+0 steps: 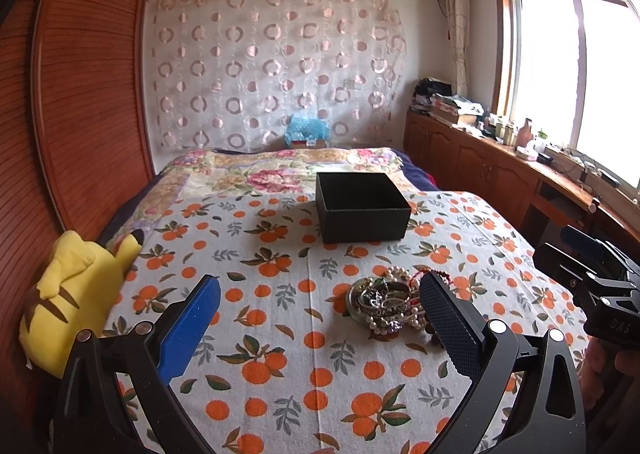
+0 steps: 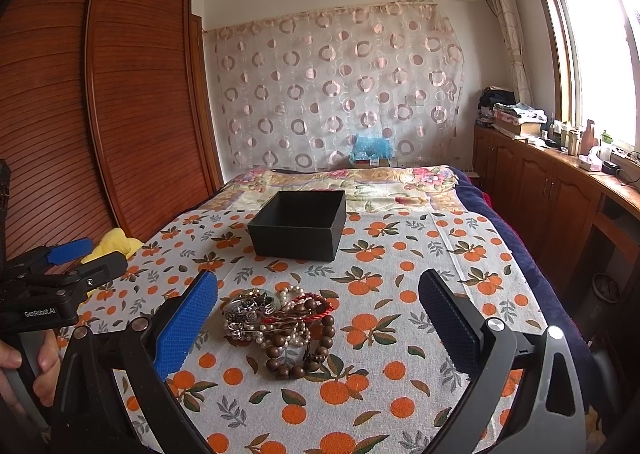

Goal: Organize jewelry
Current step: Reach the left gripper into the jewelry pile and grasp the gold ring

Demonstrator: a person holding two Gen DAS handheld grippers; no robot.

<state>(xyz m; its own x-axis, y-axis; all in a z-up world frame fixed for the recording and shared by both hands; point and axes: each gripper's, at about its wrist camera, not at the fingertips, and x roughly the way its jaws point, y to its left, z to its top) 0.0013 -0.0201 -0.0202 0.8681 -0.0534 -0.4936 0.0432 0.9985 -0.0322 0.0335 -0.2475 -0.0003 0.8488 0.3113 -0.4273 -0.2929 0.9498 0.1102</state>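
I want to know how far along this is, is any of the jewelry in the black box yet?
No, the black box looks empty inside, and the jewelry lies in a heap on the cloth in front of it.

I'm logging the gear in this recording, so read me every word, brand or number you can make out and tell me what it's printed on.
"GenRobot.AI": white lettering on the black body of the left claw, seen in the right wrist view.
"DAS": faint letters on the body of the right claw, cut off at the frame edge, possibly incomplete.
Labels on the windowsill bottles: too small to read.

A home bedroom: bed (image 1: 280,294), wooden wardrobe (image 2: 120,94), curtained window (image 1: 560,74).
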